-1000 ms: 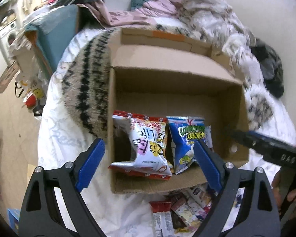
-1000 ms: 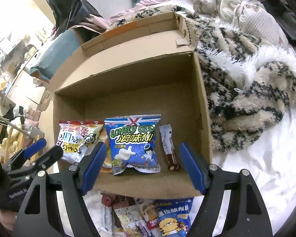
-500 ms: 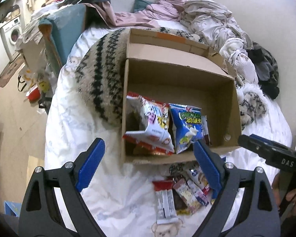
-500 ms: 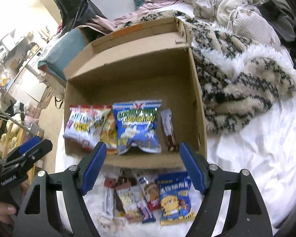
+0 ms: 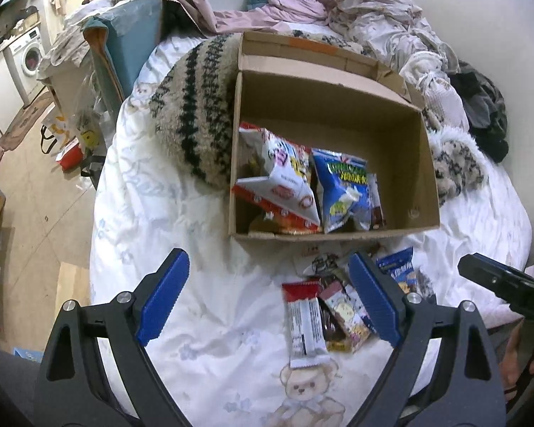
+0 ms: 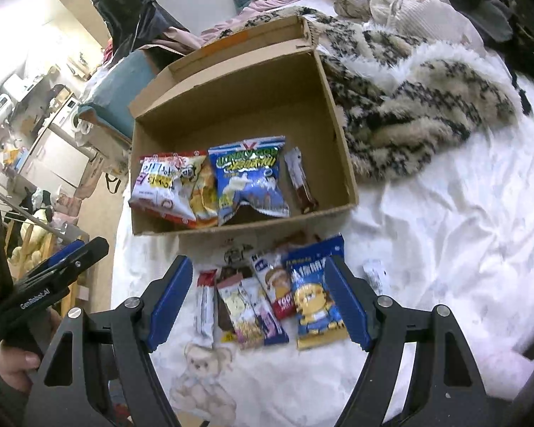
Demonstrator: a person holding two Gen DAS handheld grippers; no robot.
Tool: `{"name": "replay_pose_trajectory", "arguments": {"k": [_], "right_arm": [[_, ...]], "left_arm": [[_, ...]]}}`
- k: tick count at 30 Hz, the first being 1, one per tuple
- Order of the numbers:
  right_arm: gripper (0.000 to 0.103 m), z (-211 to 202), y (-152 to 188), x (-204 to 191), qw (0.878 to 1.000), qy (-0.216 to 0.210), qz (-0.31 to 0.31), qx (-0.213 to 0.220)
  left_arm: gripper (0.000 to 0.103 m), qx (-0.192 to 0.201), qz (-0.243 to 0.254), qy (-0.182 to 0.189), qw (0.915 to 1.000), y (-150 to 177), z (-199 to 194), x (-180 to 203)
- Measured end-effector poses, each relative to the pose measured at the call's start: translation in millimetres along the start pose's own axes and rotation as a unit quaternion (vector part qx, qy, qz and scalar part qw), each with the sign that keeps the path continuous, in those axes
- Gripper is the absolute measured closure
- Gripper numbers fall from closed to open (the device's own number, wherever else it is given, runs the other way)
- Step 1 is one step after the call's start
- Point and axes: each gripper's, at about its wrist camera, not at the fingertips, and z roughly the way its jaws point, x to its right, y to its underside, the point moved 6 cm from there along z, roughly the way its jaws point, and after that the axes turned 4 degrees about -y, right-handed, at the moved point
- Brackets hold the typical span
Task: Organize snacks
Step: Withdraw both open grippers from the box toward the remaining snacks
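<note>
An open cardboard box point(image 5: 420, 163) point(image 6: 338, 135) lies on a white bedsheet. Along its near wall stand a white-and-red snack bag point(image 5: 281, 174) point(image 6: 160, 188), a blue snack bag point(image 5: 345, 188) point(image 6: 249, 178) and a brown bar point(image 6: 300, 181). In front of the box lie several loose snacks: a red-and-white bar point(image 5: 304, 323) point(image 6: 205, 306), a blue cat-print pack point(image 6: 315, 302) and small packets point(image 6: 249, 313). My left gripper point(image 5: 267, 299) hangs open over the sheet, left of the pile. My right gripper point(image 6: 256, 299) is open above the pile, nothing between its fingers.
A patterned fluffy blanket point(image 5: 195, 106) point(image 6: 409, 99) wraps around the box's far sides. Crumpled bedding and clothes point(image 5: 391, 28) pile up at the head of the bed. The bed's edge drops to the floor point(image 5: 35, 195) on the left, where a teal chair point(image 5: 131, 35) stands.
Both grippers have pulled back from the box toward the bed's near side. The loose snack pile in front of the box has come fully into view. Both stay open.
</note>
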Motion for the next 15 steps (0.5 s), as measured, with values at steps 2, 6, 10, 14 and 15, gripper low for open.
{"name": "replay_pose_trajectory", "arguments": {"k": [2, 6, 10, 14, 15], "right_arm": [[0.024, -2.3, 5.5, 2.9, 1.000, -0.002, 0.010, -0.002], [0.024, -2.9, 14.1, 10.3, 0.999, -0.003, 0.031, -0.009], [0.024, 0.8, 19.8, 15.9, 0.999, 0.006, 0.038, -0.018], [0.024, 6.6, 24.2, 23.2, 0.998, 0.007, 0.055, -0.031], [0.024, 7.9, 25.1, 25.3, 0.998, 0.008, 0.059, -0.034]], "left_arm": [[0.014, -0.007, 0.002, 0.001, 1.0000, 5.8, 0.1, 1.0], [0.014, -0.019, 0.005, -0.003, 0.9998, 14.7, 3.1, 0.7], [0.014, -0.036, 0.005, -0.009, 0.9993, 22.8, 10.9, -0.9], [0.014, -0.051, 0.001, -0.014, 0.9986, 28.0, 19.0, -2.8], [0.014, -0.054, 0.000, -0.014, 0.9984, 28.8, 20.7, -2.8]]}}
